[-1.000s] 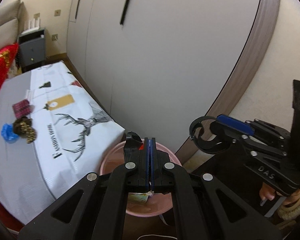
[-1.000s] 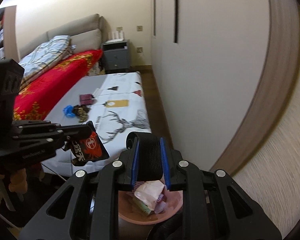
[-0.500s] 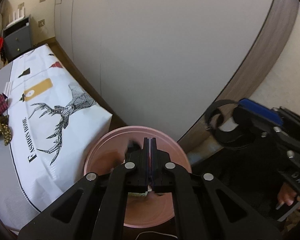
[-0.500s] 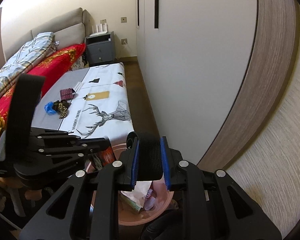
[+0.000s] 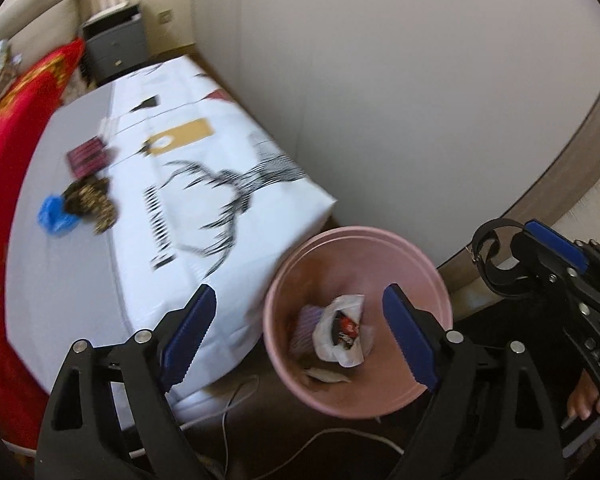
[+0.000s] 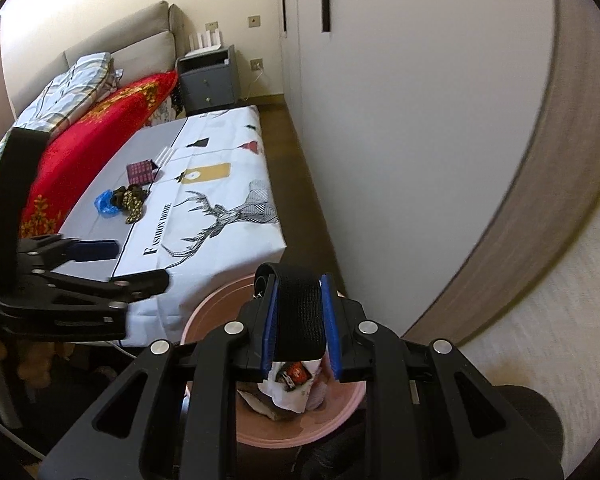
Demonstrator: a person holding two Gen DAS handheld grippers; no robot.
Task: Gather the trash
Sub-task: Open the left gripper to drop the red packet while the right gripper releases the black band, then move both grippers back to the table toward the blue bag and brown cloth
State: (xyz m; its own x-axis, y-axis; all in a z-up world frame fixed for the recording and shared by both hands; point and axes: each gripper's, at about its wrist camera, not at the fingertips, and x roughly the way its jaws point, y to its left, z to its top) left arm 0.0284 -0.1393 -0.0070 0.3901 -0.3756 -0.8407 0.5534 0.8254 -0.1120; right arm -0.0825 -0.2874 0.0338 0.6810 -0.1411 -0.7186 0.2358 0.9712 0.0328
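The pink bin (image 5: 356,320) is sitting on the floor against the near corner of the surface (image 5: 228,248), holding a white bag (image 5: 342,334) with a red-and-black wrapper (image 5: 346,326) in it. Your left claw (image 5: 300,334) is hanging over the bin with jaws opening wide and nothing between them, while your right claw (image 6: 298,320) is gripping a black strap loop (image 6: 300,308). On the deer-print cloth, a blue scrap (image 6: 106,202), a dark patterned wrapper (image 6: 130,198) and a maroon packet (image 6: 140,171) are lying beside the red-blanketed bed (image 6: 88,136), with pale wardrobe doors (image 6: 400,100) alongside.
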